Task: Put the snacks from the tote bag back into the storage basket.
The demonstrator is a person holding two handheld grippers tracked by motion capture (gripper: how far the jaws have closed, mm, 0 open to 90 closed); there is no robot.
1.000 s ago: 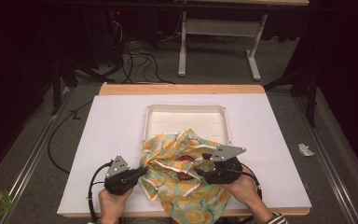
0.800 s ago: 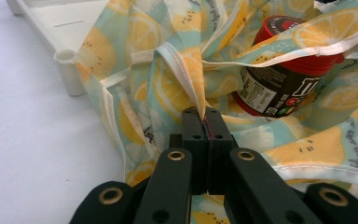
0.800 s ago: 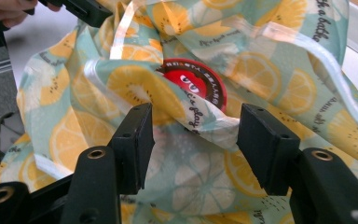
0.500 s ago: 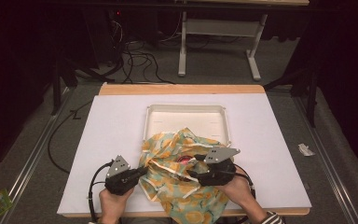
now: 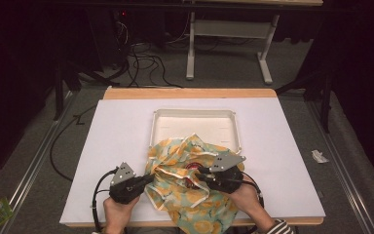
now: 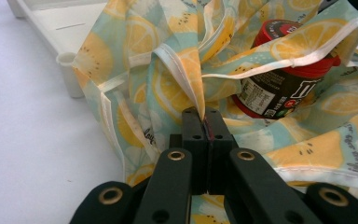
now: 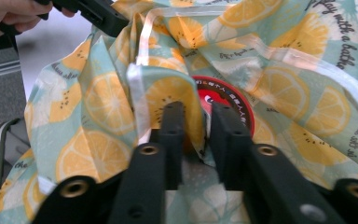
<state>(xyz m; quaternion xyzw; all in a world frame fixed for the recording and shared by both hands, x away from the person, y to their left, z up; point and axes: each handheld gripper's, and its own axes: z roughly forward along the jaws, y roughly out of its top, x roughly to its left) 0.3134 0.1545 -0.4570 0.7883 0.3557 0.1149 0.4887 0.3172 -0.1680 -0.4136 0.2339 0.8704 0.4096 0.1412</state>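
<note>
Here, left gripper [image 6: 205, 122] pinching lemon-print cloth [image 6: 177, 70], jar [image 6: 284, 79] inside

Thin lemon-print cloth [image 6: 158, 88] with satiny hems; glossy red plastic jar lid [image 7: 223, 100]; matt white counter [image 5: 112, 146]; smooth cream plastic tray [image 5: 195, 114]; matt black jaws.
</note>
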